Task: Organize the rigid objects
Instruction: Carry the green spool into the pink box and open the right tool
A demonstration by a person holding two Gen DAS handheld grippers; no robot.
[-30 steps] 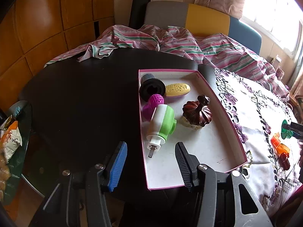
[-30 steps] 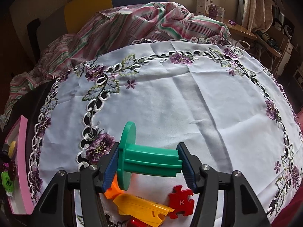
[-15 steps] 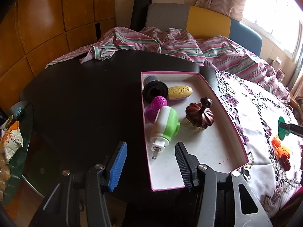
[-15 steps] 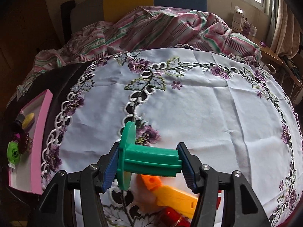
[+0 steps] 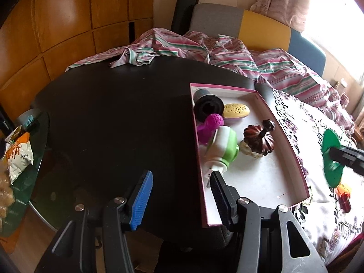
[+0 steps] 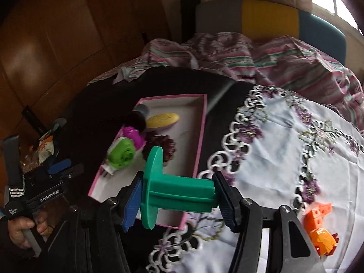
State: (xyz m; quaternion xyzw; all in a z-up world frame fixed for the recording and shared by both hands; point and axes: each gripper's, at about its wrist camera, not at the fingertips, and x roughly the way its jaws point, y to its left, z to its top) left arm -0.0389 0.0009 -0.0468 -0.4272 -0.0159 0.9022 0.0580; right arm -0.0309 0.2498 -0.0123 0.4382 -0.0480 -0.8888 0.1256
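Observation:
My right gripper (image 6: 177, 201) is shut on a green plastic spool (image 6: 179, 192), held in the air over the near right edge of the pink-rimmed box (image 6: 200, 141). The spool also shows at the right of the left wrist view (image 5: 329, 157). The box (image 5: 293, 150) holds a black cylinder (image 5: 208, 108), a yellow oval piece (image 5: 235, 110), a magenta ball piece (image 5: 211, 124), a green-and-white gadget (image 5: 224, 151) and a dark brown pumpkin-shaped piece (image 5: 259, 140). My left gripper (image 5: 182, 195) is open and empty, at the box's near left corner.
Orange toy pieces (image 6: 320, 225) lie on the embroidered white tablecloth (image 6: 295, 150) to the right; a red piece (image 5: 344, 201) lies there too. The box sits on a black round table (image 5: 113, 118). A striped cloth (image 5: 227, 50) is heaped behind. Snack bags (image 5: 16, 157) lie far left.
My right gripper has swung left with the green spool, from over the tablecloth to over the box's edge. The left gripper has barely moved and stays open.

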